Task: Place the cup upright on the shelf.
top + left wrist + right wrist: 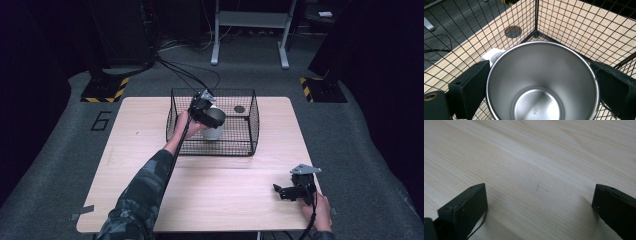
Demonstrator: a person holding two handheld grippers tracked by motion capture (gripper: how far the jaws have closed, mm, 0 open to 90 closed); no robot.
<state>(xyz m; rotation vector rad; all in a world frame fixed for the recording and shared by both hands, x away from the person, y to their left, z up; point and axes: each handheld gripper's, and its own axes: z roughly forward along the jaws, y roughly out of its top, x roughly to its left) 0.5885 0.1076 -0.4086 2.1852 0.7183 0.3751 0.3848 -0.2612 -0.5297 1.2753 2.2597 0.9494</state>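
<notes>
A steel-lined mug [541,70] with a white outside and a white handle [494,55] sits upright inside a black wire basket [564,27]. My left gripper [537,90] is shut on the mug, one jaw pressed against each side of its rim. In the high view the left gripper [212,117] reaches into the basket [250,145] from the left, over the mug [214,131]. Whether the mug rests on the basket floor I cannot tell. My right gripper [282,192] stands open low over the table's front right, and nothing lies between its jaws [540,205].
The basket stands at the back middle of the light wooden table [225,195]. A dark round hole [239,109] in the tabletop shows through the basket's far side. Black cables trail behind the basket. The bare wood [536,157] stretches ahead of the right gripper.
</notes>
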